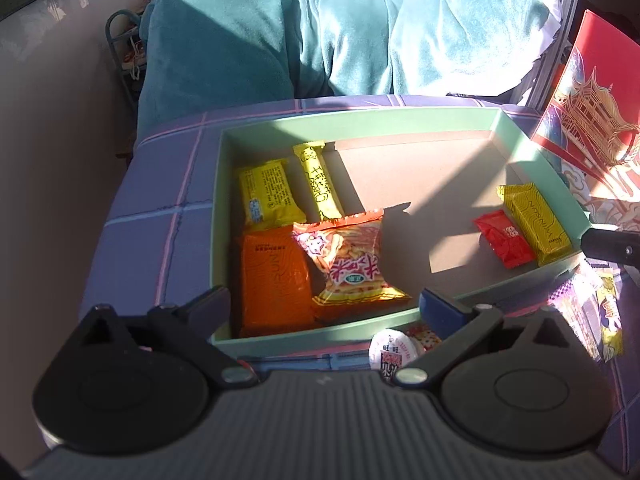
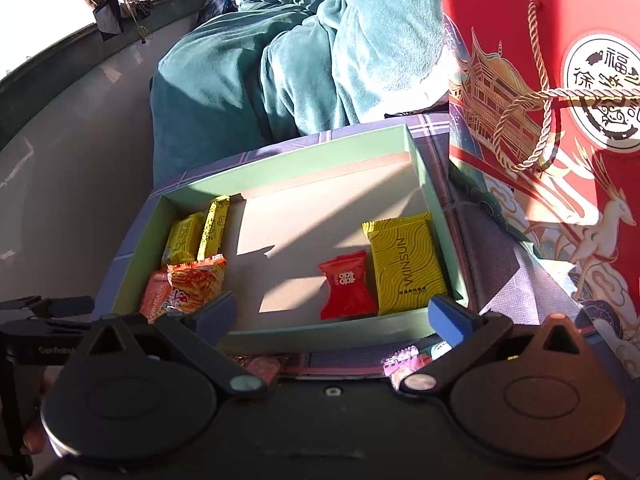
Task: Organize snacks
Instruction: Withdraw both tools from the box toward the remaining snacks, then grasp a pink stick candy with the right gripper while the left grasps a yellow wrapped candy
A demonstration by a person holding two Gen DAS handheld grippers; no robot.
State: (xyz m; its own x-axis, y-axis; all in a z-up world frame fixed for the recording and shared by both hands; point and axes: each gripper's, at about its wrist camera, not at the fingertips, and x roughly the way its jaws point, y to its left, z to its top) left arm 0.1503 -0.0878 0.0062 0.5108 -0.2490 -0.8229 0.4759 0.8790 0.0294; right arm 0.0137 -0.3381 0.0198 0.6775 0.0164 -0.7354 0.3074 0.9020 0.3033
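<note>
two sets of fingers, my left gripper (image 1: 324,300) and my right gripper (image 2: 332,312), both stand wide apart with nothing between them, above the near wall of the green box (image 1: 280,334). in its left end lie the orange packet (image 1: 274,280), the striped snack bag (image 1: 352,264) and two yellow bars (image 1: 270,198); at its right end the red packet (image 2: 347,285) lies just beside the yellow winsun packet (image 2: 406,266). a red gift bag (image 2: 560,120) stands right of the box.
</note>
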